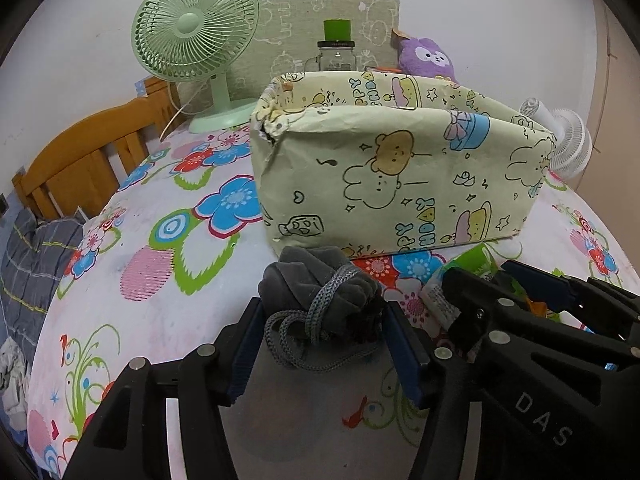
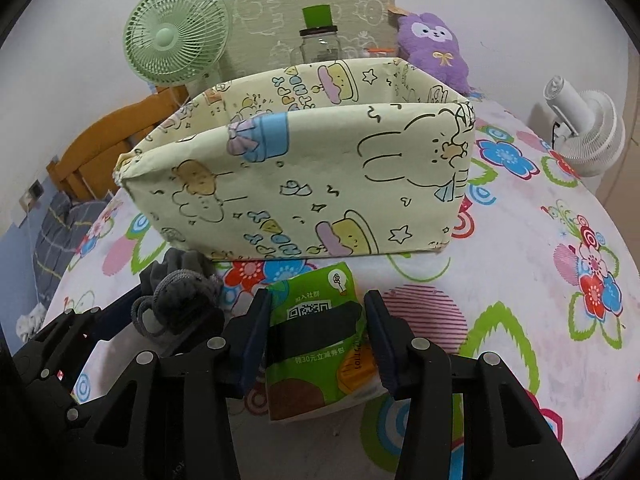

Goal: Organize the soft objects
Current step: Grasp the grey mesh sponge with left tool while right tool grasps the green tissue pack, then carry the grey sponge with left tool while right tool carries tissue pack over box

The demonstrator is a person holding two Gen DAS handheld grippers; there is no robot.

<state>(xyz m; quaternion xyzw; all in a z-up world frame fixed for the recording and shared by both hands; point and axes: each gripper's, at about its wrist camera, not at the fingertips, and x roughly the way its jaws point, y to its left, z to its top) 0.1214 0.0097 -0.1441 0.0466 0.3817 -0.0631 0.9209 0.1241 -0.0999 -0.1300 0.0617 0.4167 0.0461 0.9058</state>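
Right up close, the left gripper (image 1: 322,344) pinches a grey bundle with a knotted cord (image 1: 316,296), while the right gripper (image 2: 318,340) is clamped on a green tissue pack (image 2: 320,336), both carried just above the flowered bedsheet (image 1: 168,280). Just ahead stands the cartoon-print box (image 2: 304,176), whose visible upper interior looks bare, so nothing seems stowed yet. A purple plush (image 2: 434,50) waits behind the box.

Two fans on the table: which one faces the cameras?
The green fan, back left beside the box: its grille faces the cameras. The white fan, at right, shows its back and motor housing.
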